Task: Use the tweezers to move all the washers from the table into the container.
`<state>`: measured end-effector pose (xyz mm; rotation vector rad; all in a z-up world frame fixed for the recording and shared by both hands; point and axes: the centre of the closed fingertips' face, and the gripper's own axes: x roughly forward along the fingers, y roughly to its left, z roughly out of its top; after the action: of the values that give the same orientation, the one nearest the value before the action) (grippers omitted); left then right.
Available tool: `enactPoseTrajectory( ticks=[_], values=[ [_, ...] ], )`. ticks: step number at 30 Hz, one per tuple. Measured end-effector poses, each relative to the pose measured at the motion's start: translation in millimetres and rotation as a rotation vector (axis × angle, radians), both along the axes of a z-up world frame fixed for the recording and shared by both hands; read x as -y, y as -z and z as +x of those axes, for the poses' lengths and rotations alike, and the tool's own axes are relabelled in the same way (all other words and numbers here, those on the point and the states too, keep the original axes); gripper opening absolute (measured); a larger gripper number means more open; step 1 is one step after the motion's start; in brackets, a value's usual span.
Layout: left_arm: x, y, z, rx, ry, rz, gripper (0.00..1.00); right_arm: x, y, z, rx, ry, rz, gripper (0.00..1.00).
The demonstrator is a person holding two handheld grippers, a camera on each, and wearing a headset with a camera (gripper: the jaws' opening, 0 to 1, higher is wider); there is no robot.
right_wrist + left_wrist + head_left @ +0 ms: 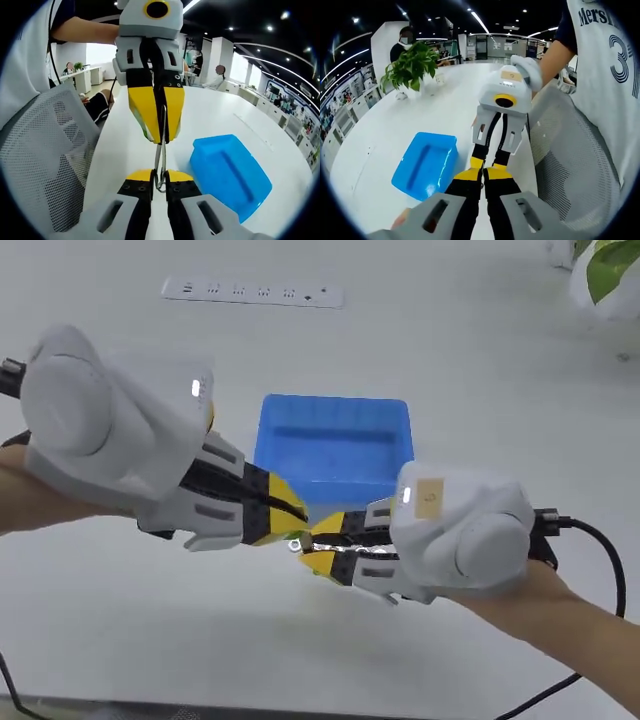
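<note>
Silver tweezers (pixel 160 150) are seen clamped at both ends in the centre of the right gripper view. Their lower end is pinched between the closed, yellow-tipped jaws of the right gripper (pixel 159 177) at the bottom of the frame. Their upper end is gripped in the seam of the pressed-together yellow jaws of the left gripper (pixel 161 136), which reaches down from the top centre. The tweezers are thus held in a straight line between the two sets of tips, over the white table (pixel 215 115). In the left gripper view the two pairs of yellow tips are shown nose to nose at lower centre, and the tweezers cannot be made out between them. In the head view the grippers are pictured meeting tip to tip at centre frame, the left one entering from the left edge and the right one from the lower right. The blue container (pixel 335 450) is placed just above that meeting point in the head view, near the tips but apart from them; in the right gripper view it is found at lower right, beside the tweezers. A white power strip (pixel 252 290) is laid along the top of the head view. A potted plant (pixel 412 65) is seen at upper left of the left gripper view, and a mesh chair (pixel 45 150) is set at the left of the right gripper view.
</note>
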<state>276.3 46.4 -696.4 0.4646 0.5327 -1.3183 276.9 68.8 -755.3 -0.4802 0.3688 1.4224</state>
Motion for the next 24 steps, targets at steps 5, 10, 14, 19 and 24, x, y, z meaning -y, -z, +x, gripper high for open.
enactPoseTrajectory(
  ticks=[5,10,14,19,24],
  values=[
    [-0.1,-9.7,2.0,0.02,0.004,0.003,0.06,0.8,-10.3,3.3,0.025,-0.002,0.0,0.1],
    [-0.8,-20.7,3.2,0.026,0.008,-0.004,0.06,0.4,-21.4,4.7,0.047,-0.015,0.004,0.1],
    [-1.5,-31.5,6.8,0.046,0.007,-0.011,0.06,1.0,-32.6,10.3,0.074,-0.024,0.006,0.1],
    [-1.6,-41.3,13.2,0.066,0.01,-0.012,0.06,0.1,-42.6,17.0,0.098,-0.033,0.006,0.1],
    [-2.9,-46.9,22.6,0.062,0.018,-0.008,0.06,0.0,-48.2,25.9,0.101,-0.034,0.01,0.1]
  ],
)
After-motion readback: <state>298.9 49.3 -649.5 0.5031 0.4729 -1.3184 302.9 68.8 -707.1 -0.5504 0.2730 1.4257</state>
